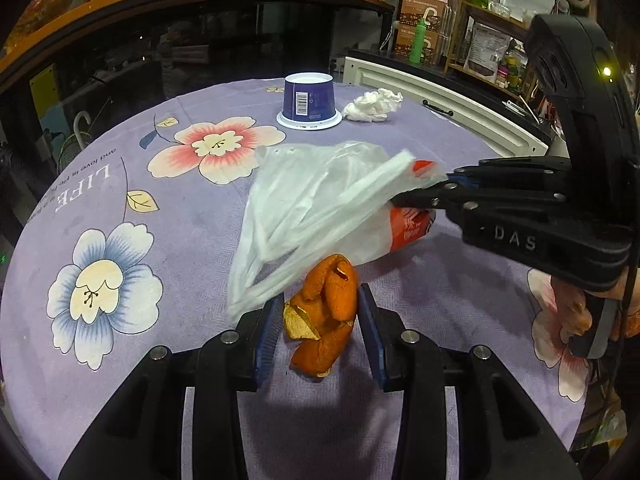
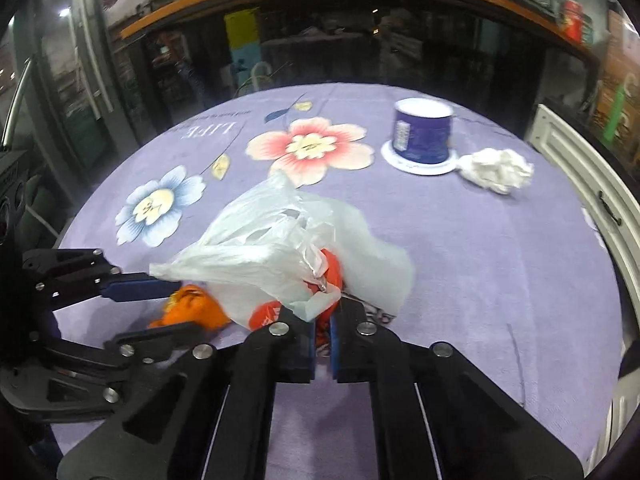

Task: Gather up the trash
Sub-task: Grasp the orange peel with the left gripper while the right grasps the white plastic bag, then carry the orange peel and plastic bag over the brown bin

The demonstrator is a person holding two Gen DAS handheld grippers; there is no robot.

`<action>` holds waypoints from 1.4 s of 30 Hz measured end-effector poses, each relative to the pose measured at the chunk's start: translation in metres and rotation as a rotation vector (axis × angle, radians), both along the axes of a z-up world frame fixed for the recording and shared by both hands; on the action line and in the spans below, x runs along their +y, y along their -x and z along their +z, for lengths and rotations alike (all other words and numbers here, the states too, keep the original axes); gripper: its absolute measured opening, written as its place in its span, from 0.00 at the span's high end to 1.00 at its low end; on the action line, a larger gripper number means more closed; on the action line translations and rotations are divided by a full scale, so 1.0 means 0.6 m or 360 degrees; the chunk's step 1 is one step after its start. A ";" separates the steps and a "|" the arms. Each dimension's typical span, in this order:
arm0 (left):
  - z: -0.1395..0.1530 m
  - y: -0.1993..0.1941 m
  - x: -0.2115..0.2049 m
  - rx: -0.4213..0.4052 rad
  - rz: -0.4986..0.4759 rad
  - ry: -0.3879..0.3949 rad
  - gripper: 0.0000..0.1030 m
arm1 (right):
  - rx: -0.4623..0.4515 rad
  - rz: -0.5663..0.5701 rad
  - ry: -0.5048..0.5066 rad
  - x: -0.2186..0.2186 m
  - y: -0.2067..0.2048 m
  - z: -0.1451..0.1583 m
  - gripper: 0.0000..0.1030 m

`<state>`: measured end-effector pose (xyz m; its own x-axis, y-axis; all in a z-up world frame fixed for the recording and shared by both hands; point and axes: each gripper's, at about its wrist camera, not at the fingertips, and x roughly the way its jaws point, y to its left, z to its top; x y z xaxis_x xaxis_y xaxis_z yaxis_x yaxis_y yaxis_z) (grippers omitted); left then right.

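While the left tool [image 1: 318,320] sits low over the tabletop [image 1: 180,220] with its jaws partly spread around a curl of orange peel [image 1: 326,312], it's hard to tell if the pads actually press on the peel or just frame it. The right tool [image 2: 323,330] is pressed together, pinching the edge of a thin white plastic bag [image 2: 280,252] that has a red wrapper [image 2: 264,314] inside. The bag slumps on the purple flowered cloth, just beside the peel. Further back, well apart from all that, there's an upside-down blue cup [image 1: 309,100] with a crumpled tissue [image 1: 374,106] next to it.
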<state>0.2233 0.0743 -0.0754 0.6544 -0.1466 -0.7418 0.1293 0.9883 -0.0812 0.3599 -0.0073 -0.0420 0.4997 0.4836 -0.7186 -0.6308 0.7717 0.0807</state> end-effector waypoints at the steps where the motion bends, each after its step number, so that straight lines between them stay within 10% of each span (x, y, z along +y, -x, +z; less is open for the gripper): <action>1: 0.002 0.002 0.000 -0.0003 -0.0005 0.0006 0.64 | -0.0008 -0.0025 -0.0006 -0.007 0.001 0.002 0.96; 19: 0.027 0.033 -0.076 -0.0053 -0.0086 0.0019 0.64 | -0.0167 -0.0434 -0.0152 -0.231 0.084 0.065 0.96; 42: 0.051 0.029 -0.348 -0.0113 -0.0555 0.0107 0.64 | -0.0164 -0.1090 -0.0094 -0.586 0.188 0.025 0.96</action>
<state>0.2057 -0.1345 -0.0446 0.6059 -0.4171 -0.6774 0.4653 0.8765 -0.1234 0.2471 -0.3587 -0.0268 0.7708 0.0718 -0.6331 -0.0100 0.9949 0.1006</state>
